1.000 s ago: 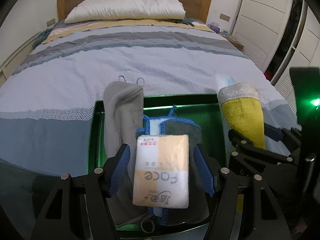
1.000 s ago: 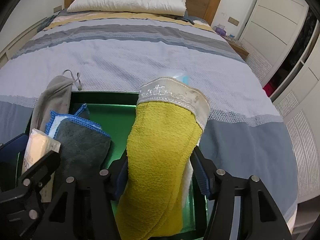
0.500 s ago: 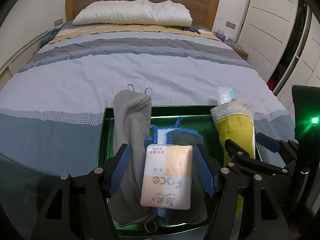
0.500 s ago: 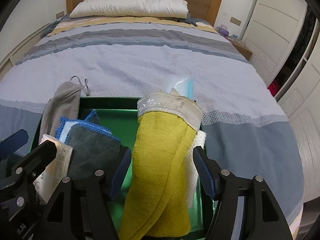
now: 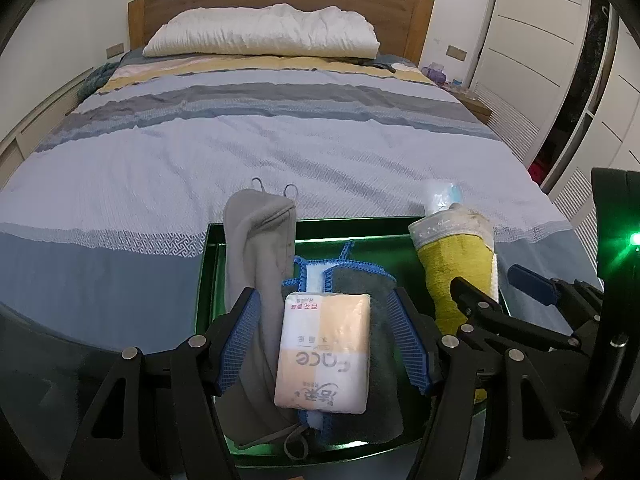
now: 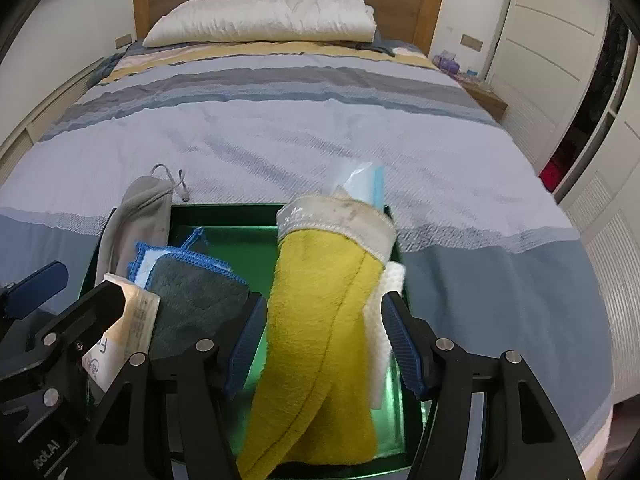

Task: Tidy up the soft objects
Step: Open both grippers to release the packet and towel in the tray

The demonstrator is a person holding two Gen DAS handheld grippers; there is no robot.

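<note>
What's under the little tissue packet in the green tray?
The peach-and-white tissue packet lies on a dark grey fluffy cloth with blue stitched edging, with a white blue-edged cloth beneath. The shiny green tray floor under that stack is hidden.

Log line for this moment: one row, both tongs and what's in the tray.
left tongs: open, astride tissue pack | right tongs: closing, yellow towel between | green tray: grey pouch, blue-edged cloth

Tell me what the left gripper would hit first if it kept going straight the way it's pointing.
Most likely the tissue pack, lying between the left gripper pads on top of the grey cloth in the green tray; exact depth is unclear.
</note>
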